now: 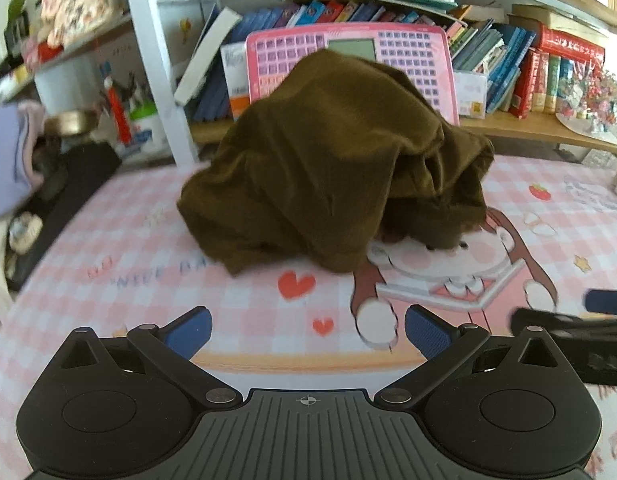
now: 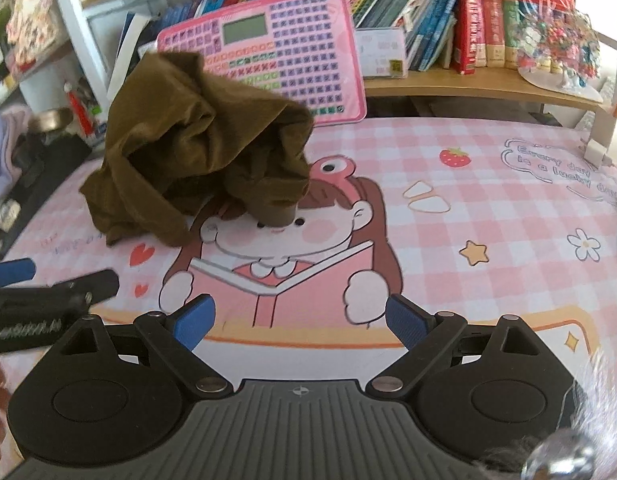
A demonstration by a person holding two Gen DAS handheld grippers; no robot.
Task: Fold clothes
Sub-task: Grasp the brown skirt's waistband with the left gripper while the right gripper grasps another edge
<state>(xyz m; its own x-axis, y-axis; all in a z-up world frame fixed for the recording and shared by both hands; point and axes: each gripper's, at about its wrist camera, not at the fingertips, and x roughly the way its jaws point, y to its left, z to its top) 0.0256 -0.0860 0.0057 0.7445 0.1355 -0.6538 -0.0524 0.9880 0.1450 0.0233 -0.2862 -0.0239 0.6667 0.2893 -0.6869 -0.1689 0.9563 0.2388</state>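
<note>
A crumpled olive-brown garment lies in a tall heap on the pink checked table cover, toward the back. In the right wrist view the garment is at the left of the middle. My left gripper is open and empty, near the table's front edge, well short of the heap. My right gripper is open and empty, also near the front, to the right of the left one. Each gripper shows at the edge of the other's view: the right gripper, the left gripper.
A pink toy keyboard tablet leans against the shelf behind the garment. Books fill the shelf at the back. Bottles, a bowl and dark items crowd the left side. A small white object sits at the far right.
</note>
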